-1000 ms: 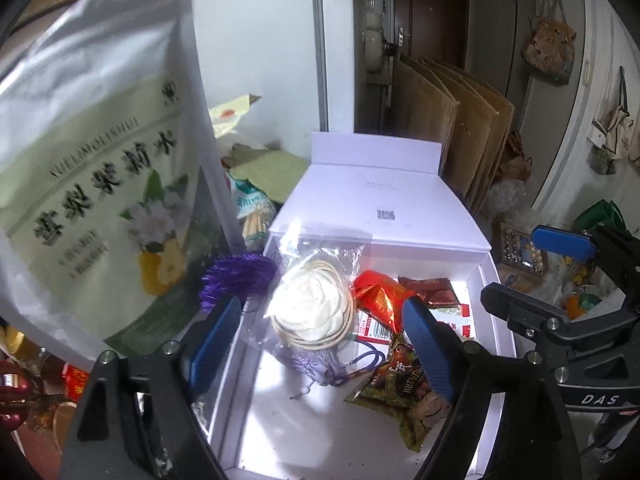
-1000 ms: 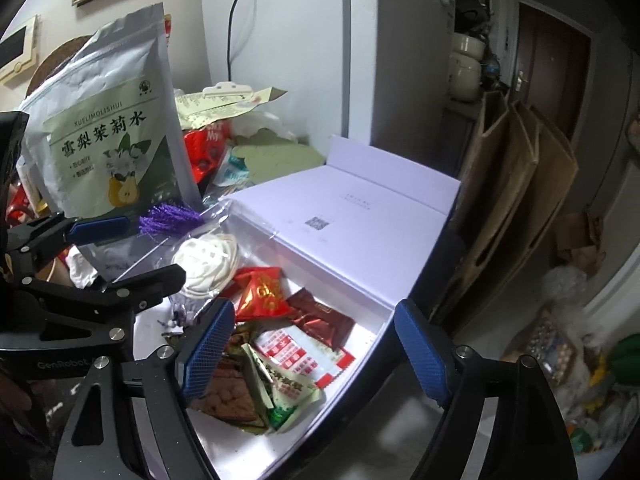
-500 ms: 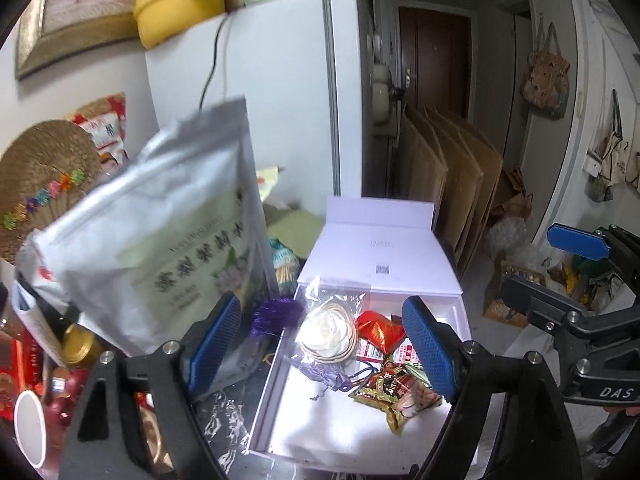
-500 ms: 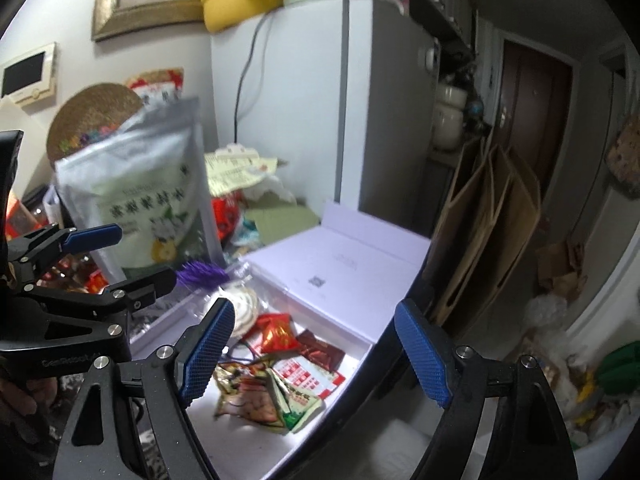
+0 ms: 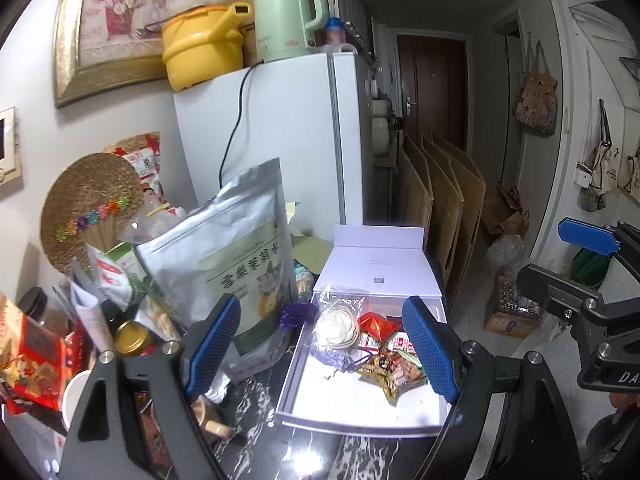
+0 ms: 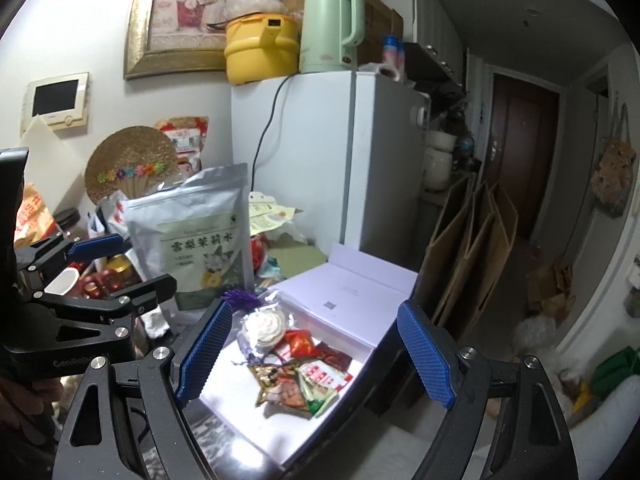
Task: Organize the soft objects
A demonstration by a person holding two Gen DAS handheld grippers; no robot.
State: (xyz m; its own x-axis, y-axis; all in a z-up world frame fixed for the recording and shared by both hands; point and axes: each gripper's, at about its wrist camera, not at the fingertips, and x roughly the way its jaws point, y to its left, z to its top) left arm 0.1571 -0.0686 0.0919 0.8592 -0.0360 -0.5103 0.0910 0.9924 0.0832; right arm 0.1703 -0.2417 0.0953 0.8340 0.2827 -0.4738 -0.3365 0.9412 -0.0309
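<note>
An open white box lies on the dark marble counter with its lid folded back. In it lie a clear bag with a cream rosette, a purple tassel, red snack packets and a crinkled gold snack bag. My left gripper is open and empty, above and short of the box. My right gripper is open and empty, also pulled back from the box.
A tall silver tea pouch stands left of the box among jars, packets and a woven fan. A white fridge stands behind. Cardboard sheets lean to the right. The counter's front edge is near.
Both grippers have drawn back and up from the box, so it and the pouch look smaller and farther. Both stay open and empty; the contents have not moved.
</note>
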